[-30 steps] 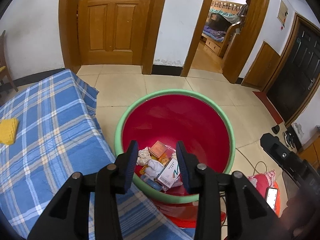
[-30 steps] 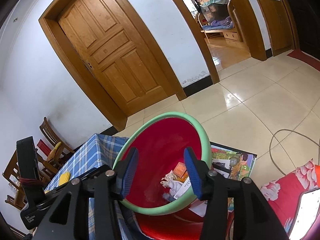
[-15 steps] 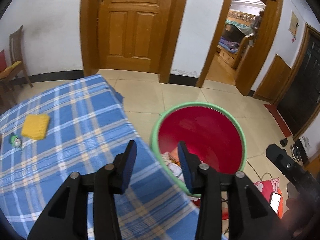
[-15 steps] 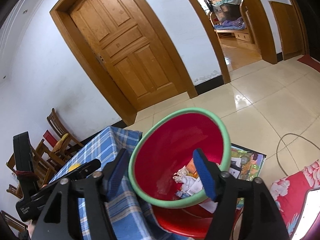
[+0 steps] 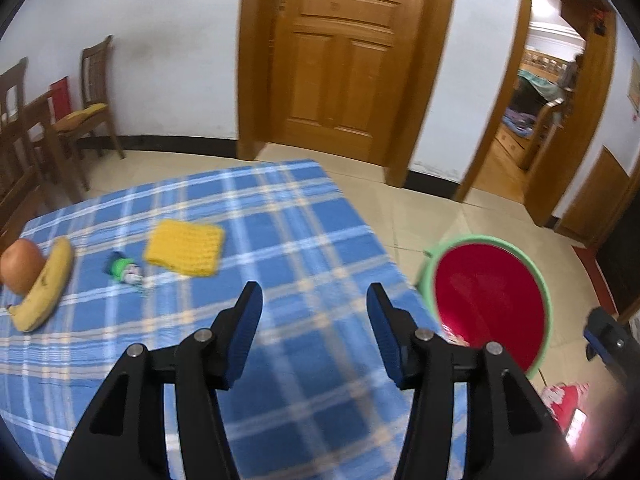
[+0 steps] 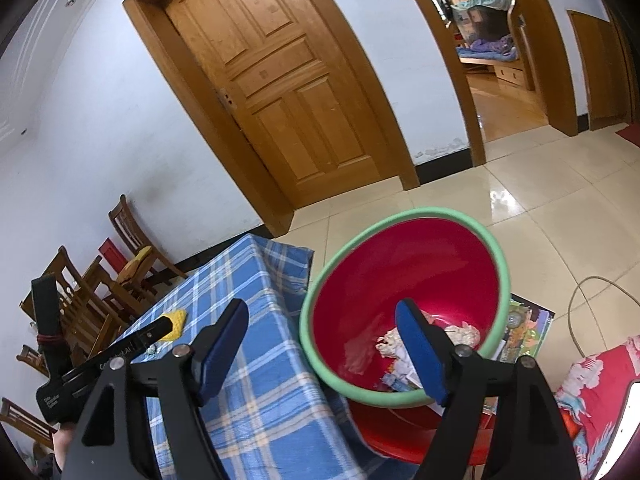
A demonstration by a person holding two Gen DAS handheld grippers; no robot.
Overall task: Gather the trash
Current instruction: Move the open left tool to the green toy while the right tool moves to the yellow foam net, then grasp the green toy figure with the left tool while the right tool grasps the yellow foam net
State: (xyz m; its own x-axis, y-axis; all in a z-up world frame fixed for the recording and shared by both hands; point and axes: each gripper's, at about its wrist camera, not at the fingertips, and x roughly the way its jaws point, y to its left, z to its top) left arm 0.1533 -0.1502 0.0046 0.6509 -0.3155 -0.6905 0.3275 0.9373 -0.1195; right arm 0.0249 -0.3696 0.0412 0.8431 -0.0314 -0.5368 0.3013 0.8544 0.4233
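A red basin with a green rim point(image 5: 490, 284) point(image 6: 404, 276) stands beside the table and holds crumpled paper and wrappers point(image 6: 390, 342). On the blue plaid tablecloth point(image 5: 280, 248) lies a small green and white wrapper point(image 5: 124, 271), next to a yellow knitted cloth point(image 5: 184, 246), a banana point(image 5: 44, 286) and an orange fruit point(image 5: 20, 266). My left gripper point(image 5: 314, 304) is open and empty above the table. My right gripper point(image 6: 322, 320) is open and empty, straddling the basin's near rim and the table edge.
Wooden chairs point(image 5: 92, 112) stand at the left wall. A closed wooden door point(image 5: 340, 52) and an open doorway point(image 5: 540, 104) are behind. A picture book point(image 6: 524, 328), a cable point(image 6: 588, 300) and a red floral cushion point(image 6: 600, 396) lie on the tiled floor by the basin.
My left gripper has swung left from over the basin to over the table, bringing the wrapper, cloth and fruit into view. Both grippers have opened wider.
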